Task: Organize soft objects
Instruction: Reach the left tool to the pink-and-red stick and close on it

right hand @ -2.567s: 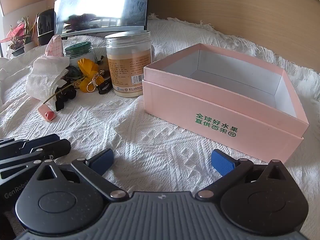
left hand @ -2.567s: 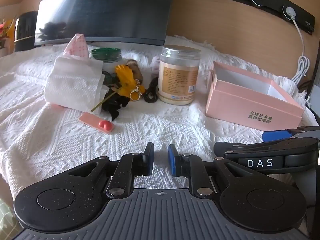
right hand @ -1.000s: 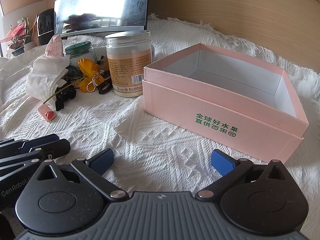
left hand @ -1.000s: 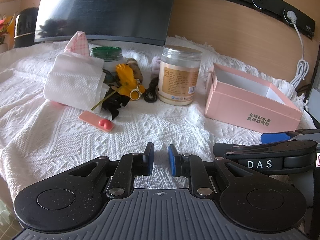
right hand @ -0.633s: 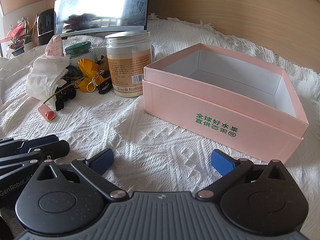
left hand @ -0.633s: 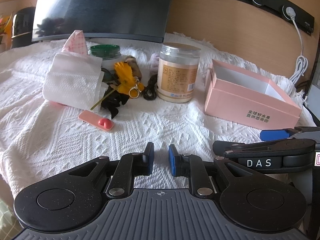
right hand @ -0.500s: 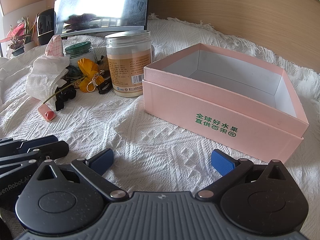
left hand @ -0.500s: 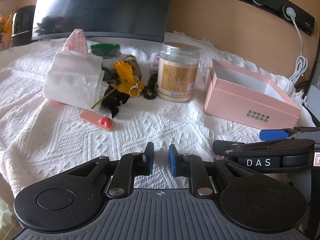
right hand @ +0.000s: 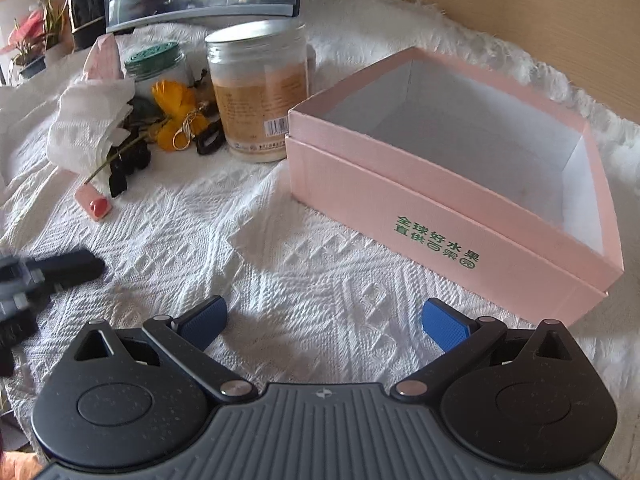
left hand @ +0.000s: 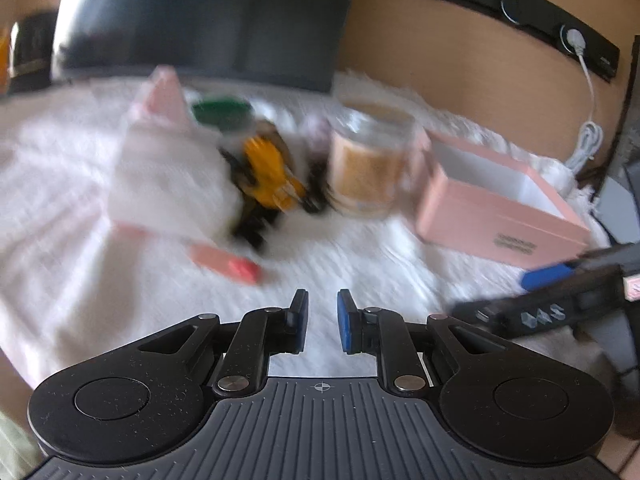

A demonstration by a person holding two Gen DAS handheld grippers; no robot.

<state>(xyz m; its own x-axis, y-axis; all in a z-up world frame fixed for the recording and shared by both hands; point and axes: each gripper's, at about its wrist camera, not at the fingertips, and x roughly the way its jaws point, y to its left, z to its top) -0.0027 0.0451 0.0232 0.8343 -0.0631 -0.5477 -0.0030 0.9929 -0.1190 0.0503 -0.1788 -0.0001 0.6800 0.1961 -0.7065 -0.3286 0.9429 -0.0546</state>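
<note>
Left gripper is seen with jaws narrowly apart, nothing between them; right gripper is spread wide, empty. The crumpled white paper towel lies at the far left of the white textured cloth on the worktop, beside the yellow fabric flower with a keyring clasp — both well apart from the open pink cardboard box, which sits empty. Reach is judged the step in hand; the jaws should be widened first; the clear plastic jar is best skirted — soft pieces pinched gently at mid-bulk.
</note>
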